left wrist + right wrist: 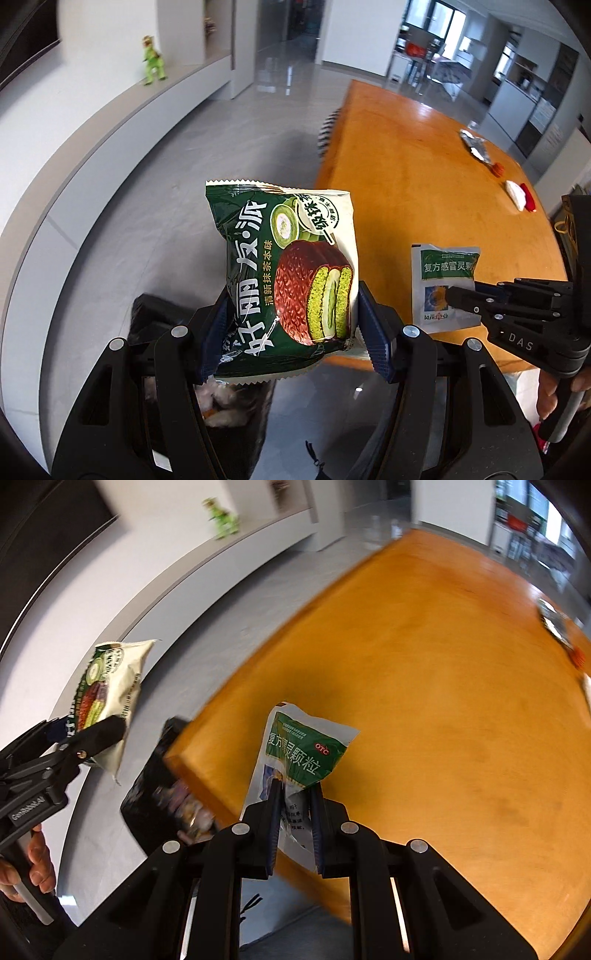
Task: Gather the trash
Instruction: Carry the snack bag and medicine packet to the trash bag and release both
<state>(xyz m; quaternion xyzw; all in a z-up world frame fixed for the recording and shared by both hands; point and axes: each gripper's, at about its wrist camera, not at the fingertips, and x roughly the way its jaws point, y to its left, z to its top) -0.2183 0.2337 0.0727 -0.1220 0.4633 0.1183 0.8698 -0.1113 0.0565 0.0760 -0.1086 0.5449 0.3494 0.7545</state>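
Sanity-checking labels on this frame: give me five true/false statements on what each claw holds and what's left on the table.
1. The left claw grips a green snack wrapper. True.
2. The right claw is empty. False: it is shut on a green-and-white medicine sachet.
3. The black trash bag sits on top of the table. False: it is on the floor beside the orange table.
4. A silver foil wrapper lies on the far part of the table. True.
5. The green toy figure stands on the table. False: it is on the wall ledge.
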